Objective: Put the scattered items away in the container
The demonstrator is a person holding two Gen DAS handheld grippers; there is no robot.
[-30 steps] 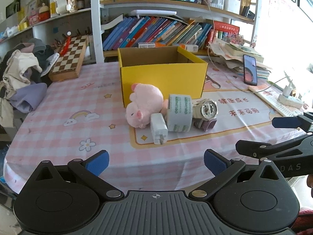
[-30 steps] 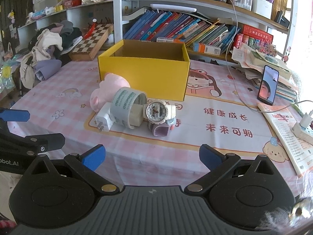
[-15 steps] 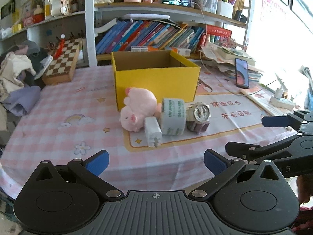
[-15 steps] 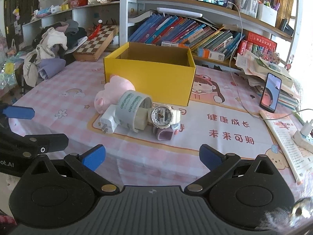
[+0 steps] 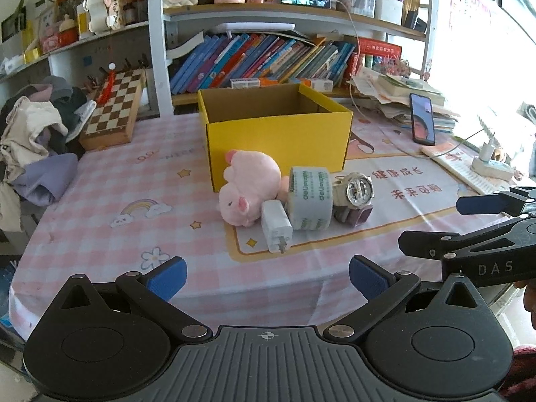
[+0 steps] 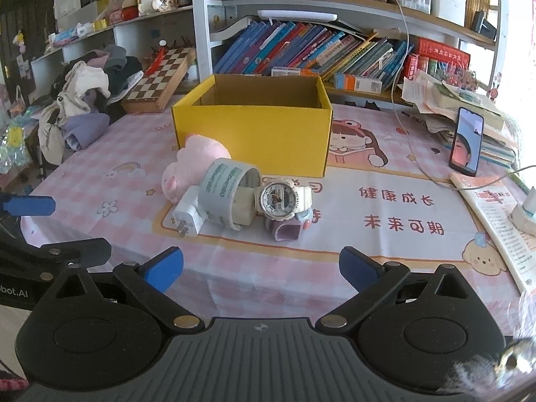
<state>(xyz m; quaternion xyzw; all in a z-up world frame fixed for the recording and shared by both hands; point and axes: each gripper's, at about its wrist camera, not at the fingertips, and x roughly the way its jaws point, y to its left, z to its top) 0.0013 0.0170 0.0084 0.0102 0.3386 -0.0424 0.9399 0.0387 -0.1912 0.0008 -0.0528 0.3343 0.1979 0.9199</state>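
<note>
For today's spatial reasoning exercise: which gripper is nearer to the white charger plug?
Left, by a small margin. The left gripper sits almost straight in front of the white charger plug; the right gripper lies off to its right, both open and apart from it.

Left gripper (image 5: 266, 276): black linkage arms, blue fingertip pads (image 5: 167, 276), silver pivot screws, ribbed grey housing. Right gripper (image 6: 261, 268): identical build; white "DAS" lettering on its side.

A table (image 5: 134, 181) under a pink checked cloth stands against white shelves (image 6: 201, 33) crammed with leaning books (image 5: 254, 60) and knick-knacks (a small screen glows on the upper shelf). Clothes (image 5: 30, 134) heap at the left — strong daylight floods from the right.
</note>
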